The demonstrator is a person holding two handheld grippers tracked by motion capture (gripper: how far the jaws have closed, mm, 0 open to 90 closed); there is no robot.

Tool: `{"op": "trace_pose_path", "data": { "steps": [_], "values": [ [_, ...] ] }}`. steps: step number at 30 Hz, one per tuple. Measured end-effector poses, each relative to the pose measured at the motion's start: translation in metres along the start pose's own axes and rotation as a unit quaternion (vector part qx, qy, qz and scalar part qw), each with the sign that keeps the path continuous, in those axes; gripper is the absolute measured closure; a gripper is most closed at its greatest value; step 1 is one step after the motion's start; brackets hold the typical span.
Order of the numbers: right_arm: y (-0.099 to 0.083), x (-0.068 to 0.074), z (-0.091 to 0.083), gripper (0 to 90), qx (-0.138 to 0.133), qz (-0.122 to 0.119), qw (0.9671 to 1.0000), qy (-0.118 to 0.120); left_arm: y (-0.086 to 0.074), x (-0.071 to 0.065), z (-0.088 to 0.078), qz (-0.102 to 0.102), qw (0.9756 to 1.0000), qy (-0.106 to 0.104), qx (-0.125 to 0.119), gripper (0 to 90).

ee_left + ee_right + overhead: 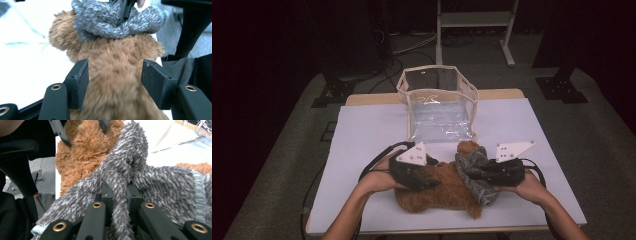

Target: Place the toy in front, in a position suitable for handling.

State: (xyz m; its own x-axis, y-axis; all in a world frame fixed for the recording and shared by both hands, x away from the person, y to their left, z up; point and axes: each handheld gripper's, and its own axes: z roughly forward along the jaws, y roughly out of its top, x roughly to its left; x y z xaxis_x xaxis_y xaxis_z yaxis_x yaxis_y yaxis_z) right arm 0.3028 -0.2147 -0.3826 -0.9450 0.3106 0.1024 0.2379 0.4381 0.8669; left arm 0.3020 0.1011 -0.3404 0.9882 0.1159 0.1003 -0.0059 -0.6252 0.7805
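**Grey knit pinched over a brown plush toy near the bench's front edge**

The right hand-held gripper (469, 172) has its jaws nearly together, clamped on a fold of the grey fuzzy garment (140, 177); in the right gripper view the pinched ridge of knit rises straight up between the two black jaws. The left hand-held gripper (432, 182) stands about half open, its jaws straddling the body of the brown plush toy (115, 75). In the left gripper view both pads sit just beside the fur, and whether they press on it I cannot tell.

The grey garment lies draped across the toy's upper part, and the toy's head (468, 147) pokes out beyond it toward the far side of the bench. The toy itself lies on the white bench (362, 135) close to the front edge, roughly midway between the left and right edges, with a hand at either side of it.

Behind the toy, toward the far edge, stands a clear plastic bag (439, 102) with a cream-coloured rim, its top open and upright, apart from the toy.
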Motion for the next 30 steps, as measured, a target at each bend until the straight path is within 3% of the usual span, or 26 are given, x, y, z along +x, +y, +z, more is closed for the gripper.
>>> {"op": "trace_pose_path", "data": {
  "steps": [3,6,7,9,10,14,16,19,21,27,30],
  "values": [
    [-0.001,0.0,0.0,80.3,-0.001,0.0,1.0,0.001,-0.006,-0.002,-0.009,-0.005,0.9999,0.005,-0.014,37.8],
    [-0.001,-0.001,0.0,80.2,0.0,0.001,1.0,0.001,-0.007,-0.002,-0.007,-0.001,1.0,0.006,-0.003,34.1],
    [0.0,0.0,0.0,80.2,0.001,-0.001,1.0,-0.001,-0.006,-0.002,0.002,0.015,0.9996,0.013,0.02,32.8],
    [0.001,0.001,0.001,80.1,0.0,-0.004,1.0,-0.004,-0.005,-0.002,0.009,0.015,0.9994,0.018,0.026,31.9],
    [0.002,0.001,0.001,80.1,0.001,-0.006,1.0,-0.006,-0.004,-0.001,0.013,0.018,0.9991,0.022,0.031,33.0],
    [0.008,0.008,0.001,79.8,-0.006,-0.017,0.9998,-0.003,0.002,0.003,0.023,0.037,0.9981,0.02,0.045,53.4],
    [0.013,0.012,0.002,79.8,-0.014,-0.023,0.9996,0.007,0.004,0.004,0.026,0.039,0.9979,0.023,0.046,56.1],
    [0.019,0.014,0.01,79.7,-0.009,-0.035,0.9993,0.007,0.013,0.004,0.03,0.06,0.9961,0.031,0.057,59.8],
    [0.019,0.009,0.014,79.8,-0.013,-0.026,0.9995,0.009,0.016,0.006,0.028,0.064,0.9955,0.037,0.059,60.8],
    [0.016,0.004,0.011,79.8,-0.007,-0.02,0.9998,0.004,0.014,0.012,0.023,0.042,0.9979,0.02,0.044,62.0],
    [0.01,0.001,0.001,79.8,-0.008,-0.011,0.9999,-0.002,0.01,0.012,0.023,0.033,0.9985,0.018,0.04,61.7]
  ]
}}
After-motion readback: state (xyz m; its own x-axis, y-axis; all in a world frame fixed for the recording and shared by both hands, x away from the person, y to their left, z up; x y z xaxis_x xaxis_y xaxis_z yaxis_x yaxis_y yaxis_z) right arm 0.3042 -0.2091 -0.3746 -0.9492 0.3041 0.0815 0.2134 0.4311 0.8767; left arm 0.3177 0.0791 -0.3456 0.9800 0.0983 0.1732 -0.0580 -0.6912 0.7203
